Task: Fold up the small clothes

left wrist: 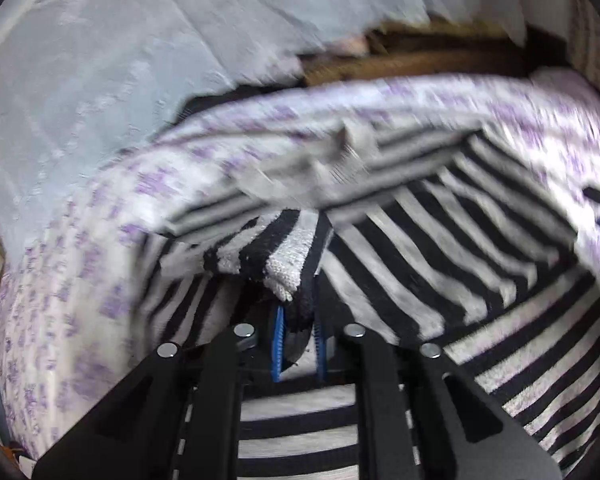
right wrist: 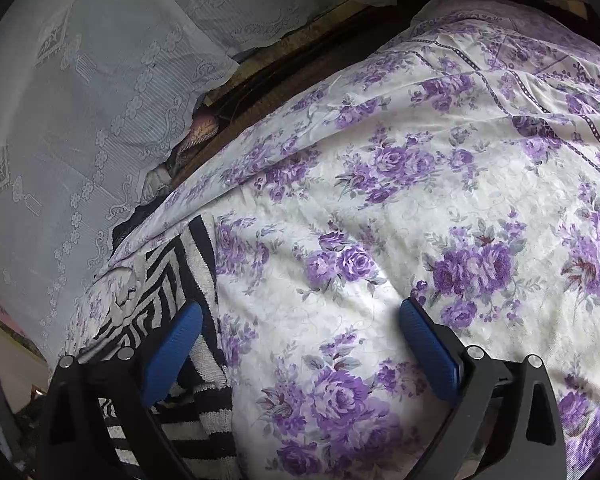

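Up close, my left gripper [left wrist: 298, 344] pinches a bunched edge of the striped knit garment [left wrist: 440, 248] to carry it over as a fold, while my right gripper [right wrist: 300, 344] hangs wide apart above the floral bedspread [right wrist: 420, 184], the garment lying beside its left finger.

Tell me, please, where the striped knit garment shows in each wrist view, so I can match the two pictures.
Left wrist: the striped garment fills the centre and lower right, a bunched edge of it between the left gripper's nearly closed jaws.
Right wrist: it lies at the lower left, partly behind the left finger of the open right gripper.
Shared landmark: the purple floral bedspread under the garment.
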Demonstrator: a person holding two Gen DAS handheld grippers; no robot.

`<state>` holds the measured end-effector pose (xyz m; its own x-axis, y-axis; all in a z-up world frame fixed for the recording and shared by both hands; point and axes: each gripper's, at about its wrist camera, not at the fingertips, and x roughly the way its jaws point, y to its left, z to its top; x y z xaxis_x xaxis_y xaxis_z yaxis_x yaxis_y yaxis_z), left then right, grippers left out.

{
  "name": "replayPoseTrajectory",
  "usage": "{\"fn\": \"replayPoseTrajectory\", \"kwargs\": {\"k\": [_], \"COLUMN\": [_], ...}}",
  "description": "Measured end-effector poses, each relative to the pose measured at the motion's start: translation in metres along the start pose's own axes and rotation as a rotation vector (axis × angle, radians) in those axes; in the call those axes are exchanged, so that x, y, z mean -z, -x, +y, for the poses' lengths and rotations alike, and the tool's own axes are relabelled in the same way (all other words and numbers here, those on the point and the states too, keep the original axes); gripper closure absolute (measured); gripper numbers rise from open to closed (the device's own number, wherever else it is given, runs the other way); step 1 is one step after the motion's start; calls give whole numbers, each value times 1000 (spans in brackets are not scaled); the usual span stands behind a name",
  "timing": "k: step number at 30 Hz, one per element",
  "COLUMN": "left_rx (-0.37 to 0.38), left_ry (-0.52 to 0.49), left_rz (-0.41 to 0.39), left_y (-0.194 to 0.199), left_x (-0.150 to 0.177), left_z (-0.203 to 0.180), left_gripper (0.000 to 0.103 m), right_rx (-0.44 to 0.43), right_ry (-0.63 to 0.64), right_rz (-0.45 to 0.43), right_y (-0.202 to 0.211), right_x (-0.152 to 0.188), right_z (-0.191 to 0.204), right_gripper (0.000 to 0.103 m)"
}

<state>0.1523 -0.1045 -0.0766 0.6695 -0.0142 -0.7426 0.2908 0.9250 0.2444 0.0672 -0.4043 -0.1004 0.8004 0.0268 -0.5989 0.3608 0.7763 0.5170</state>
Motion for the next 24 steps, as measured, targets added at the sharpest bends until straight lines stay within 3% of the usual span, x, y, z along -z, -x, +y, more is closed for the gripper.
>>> {"fn": "replayPoseTrajectory", "kwargs": {"k": [2,4,6,9,12,16,20,24], "left_rx": [9,-33,5,55,45,-17,-123,-138], "left_ry": [-25,-47,-57,-68,-51,95,256,304], "left_rz": [13,-28,-58,-77,-109,-132,-66,64], "left_y": [-7,-1,11,27,47,62,40,-6], "left_x": [6,12,14,19,28,41,55,71], "left_z": [-9,-12,-9,-3,18,86,146,166], "left_gripper": [41,17,6,6,5,5,5,5], "right_rx": [-2,-4,-3,-4,-4,-2,-1,-7], "right_ry": [1,3,4,4,4,5,10,46], "right_rz": [2,4,5,5,5,4,1,-21], "right_y": [-1,-3,-3,-3,-2,-1,0,4], "right_x": [0,-1,-1,-1,0,1,2,3], "right_z": [1,1,1,1,1,2,3,8], "right_gripper": [3,3,3,3,3,3,3,6]}}
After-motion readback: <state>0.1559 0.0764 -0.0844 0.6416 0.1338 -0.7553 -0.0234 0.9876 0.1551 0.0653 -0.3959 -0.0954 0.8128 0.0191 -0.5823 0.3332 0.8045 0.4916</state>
